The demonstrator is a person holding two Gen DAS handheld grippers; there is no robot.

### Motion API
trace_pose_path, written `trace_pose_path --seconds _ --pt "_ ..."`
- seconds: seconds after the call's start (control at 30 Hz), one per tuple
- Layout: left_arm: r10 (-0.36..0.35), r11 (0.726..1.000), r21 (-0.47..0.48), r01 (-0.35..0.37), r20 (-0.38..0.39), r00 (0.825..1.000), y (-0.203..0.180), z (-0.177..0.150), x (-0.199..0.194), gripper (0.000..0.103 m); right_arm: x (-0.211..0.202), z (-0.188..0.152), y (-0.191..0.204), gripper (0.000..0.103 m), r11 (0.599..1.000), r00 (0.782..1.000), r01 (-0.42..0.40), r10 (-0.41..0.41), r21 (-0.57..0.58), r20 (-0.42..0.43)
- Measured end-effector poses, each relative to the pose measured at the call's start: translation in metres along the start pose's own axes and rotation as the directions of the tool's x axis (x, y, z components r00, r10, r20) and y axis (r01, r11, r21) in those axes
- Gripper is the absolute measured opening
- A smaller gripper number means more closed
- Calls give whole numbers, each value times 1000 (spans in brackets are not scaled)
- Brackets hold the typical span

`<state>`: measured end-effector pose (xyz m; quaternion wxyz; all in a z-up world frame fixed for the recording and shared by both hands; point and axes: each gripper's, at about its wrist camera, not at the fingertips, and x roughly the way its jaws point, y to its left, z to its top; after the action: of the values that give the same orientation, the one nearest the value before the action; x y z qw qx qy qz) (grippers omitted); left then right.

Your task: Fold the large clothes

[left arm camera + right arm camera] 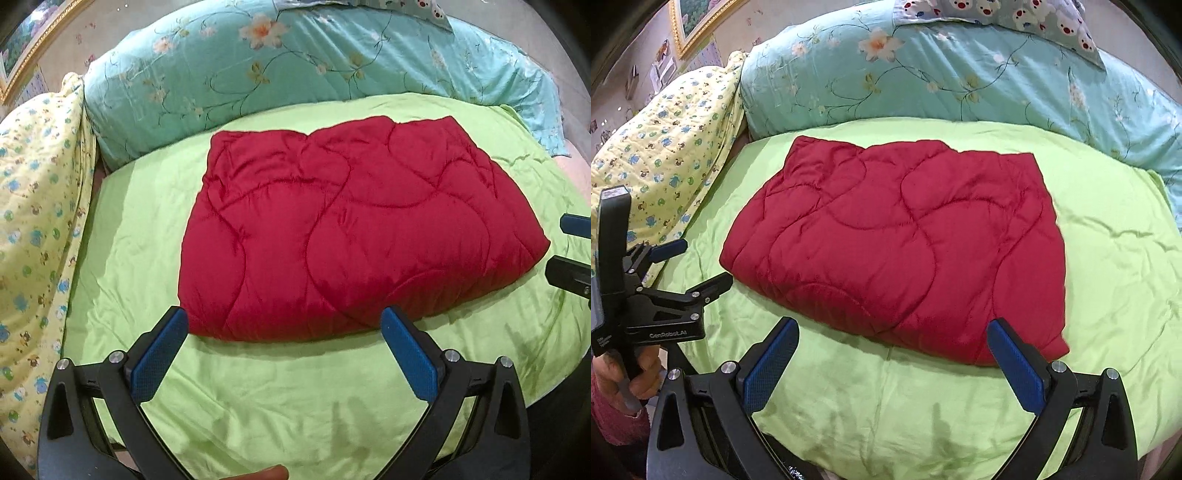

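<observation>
Bedding filled the left wrist view: a folded red quilt [354, 225] was laid flat on a lime-green sheet [258, 398], with a teal floral duvet [295, 62] bunched behind it and a yellow printed quilt [37, 206] heaped along the left side. The left gripper [284, 350] was held just short of the red quilt's near edge, its blue pads [159, 362] spread wide and nothing caught between them. At the right border, parts of the right gripper [572, 254] were seen. In the right wrist view, the red quilt [905, 243] was again seen lying folded in the middle of the sheet [886, 406]. The right gripper [894, 363] was likewise spread wide and empty near the quilt's front edge, while the left gripper [698, 264] was seen at the left, gaping open, gripped by a hand [624, 380].
</observation>
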<state>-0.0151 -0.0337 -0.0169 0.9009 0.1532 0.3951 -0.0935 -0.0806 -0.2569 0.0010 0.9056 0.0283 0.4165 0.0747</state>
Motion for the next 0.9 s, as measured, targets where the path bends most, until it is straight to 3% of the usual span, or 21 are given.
trace_pose_path --seconds 0.9 --pt "8 1000 -17 -9 -53 999 -3 16 35 103 33 22 -1 103 1000 998 -3 3 -4 -63"
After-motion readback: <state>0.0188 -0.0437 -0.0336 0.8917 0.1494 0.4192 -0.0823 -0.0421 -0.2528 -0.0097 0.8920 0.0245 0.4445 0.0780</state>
